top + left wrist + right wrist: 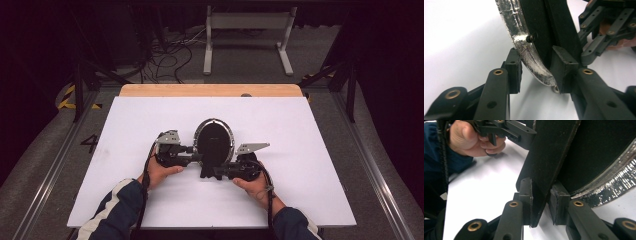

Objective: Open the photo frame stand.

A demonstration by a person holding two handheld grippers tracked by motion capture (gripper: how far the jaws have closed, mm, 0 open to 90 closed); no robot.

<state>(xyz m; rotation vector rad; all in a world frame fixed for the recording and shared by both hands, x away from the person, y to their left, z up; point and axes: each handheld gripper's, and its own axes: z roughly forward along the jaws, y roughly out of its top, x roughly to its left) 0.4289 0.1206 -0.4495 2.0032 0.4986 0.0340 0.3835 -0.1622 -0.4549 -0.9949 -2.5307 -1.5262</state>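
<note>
An oval picture frame [214,140] with a silver rim lies back side up on the white table [125,130]. In the left gripper view its foil-like rim [515,27] and black back [541,27] run up between the jaws. My left gripper [539,70], also seen from above [199,157], is shut on the frame's lower left edge. My right gripper [540,200] is shut on the thin black stand flap [551,152] that lifts off the frame's back [604,150]; from above it sits at the frame's bottom [209,172]. A hand holds each gripper.
The white board ends in a wooden strip [210,90] at the far side. Beyond it are floor cables [167,57] and a white metal stand [247,22]. Metal rails [55,160] run along both sides of the table.
</note>
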